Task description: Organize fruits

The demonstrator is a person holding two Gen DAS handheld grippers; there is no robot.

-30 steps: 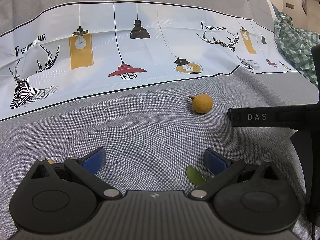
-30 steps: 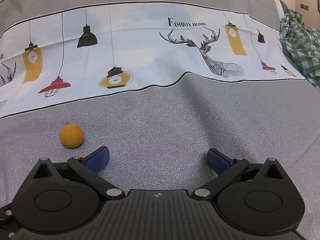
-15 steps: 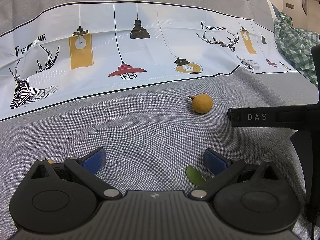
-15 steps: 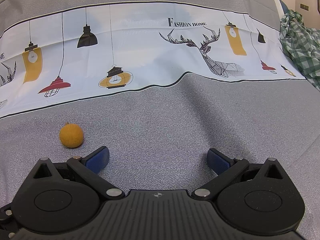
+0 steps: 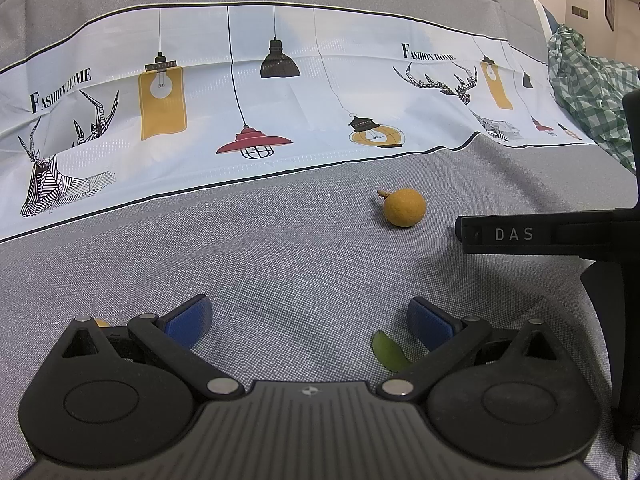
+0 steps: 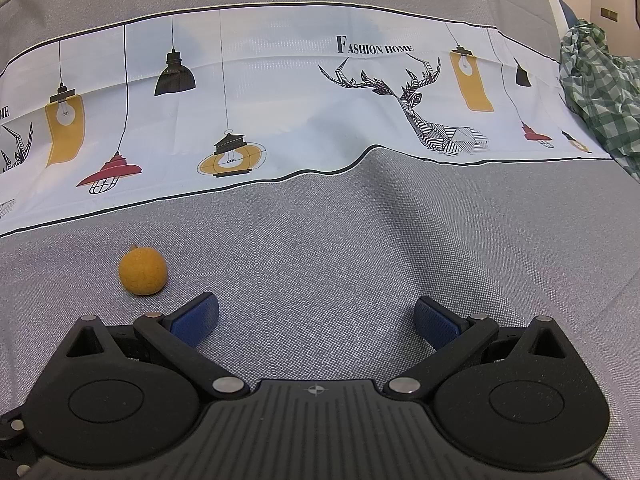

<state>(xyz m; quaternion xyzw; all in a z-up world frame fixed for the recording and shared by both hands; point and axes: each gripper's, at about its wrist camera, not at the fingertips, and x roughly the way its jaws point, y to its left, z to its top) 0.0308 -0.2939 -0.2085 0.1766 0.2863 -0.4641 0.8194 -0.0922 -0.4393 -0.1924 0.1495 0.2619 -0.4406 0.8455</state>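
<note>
Both tongs we hold stand wide apart with nothing between their blue pads: our left tongs (image 5: 309,320) and our right tongs (image 6: 316,320) each hover low over the gray woven cloth (image 6: 360,248) that covers the desk. From the left wrist view, a small orange fruit (image 5: 404,207) with a short stem stub lies on the cloth ahead and to the right of the left tongs, well apart from them. The same fruit (image 6: 142,271) shows in the right wrist view, just ahead of the right tongs' left pad (image 6: 196,319) and slightly outside it, near but not touching. A green leaf (image 5: 388,350) lies flat on the cloth just beside the left tongs' right pad (image 5: 430,322), partly hidden under the black linkage. A sliver of something orange (image 5: 100,323) peeks out behind the left tongs' left linkage; we cannot tell what it is. A black bar lettered "DAS" (image 5: 536,235) reaches in from the right edge of the left wrist view, near the fruit. Beyond the fruit runs a white printed band (image 6: 280,92) with hanging lamps, geometric deer and the words "Fashion Home". A green checked fabric (image 6: 600,92) is bunched at the far right.
</note>
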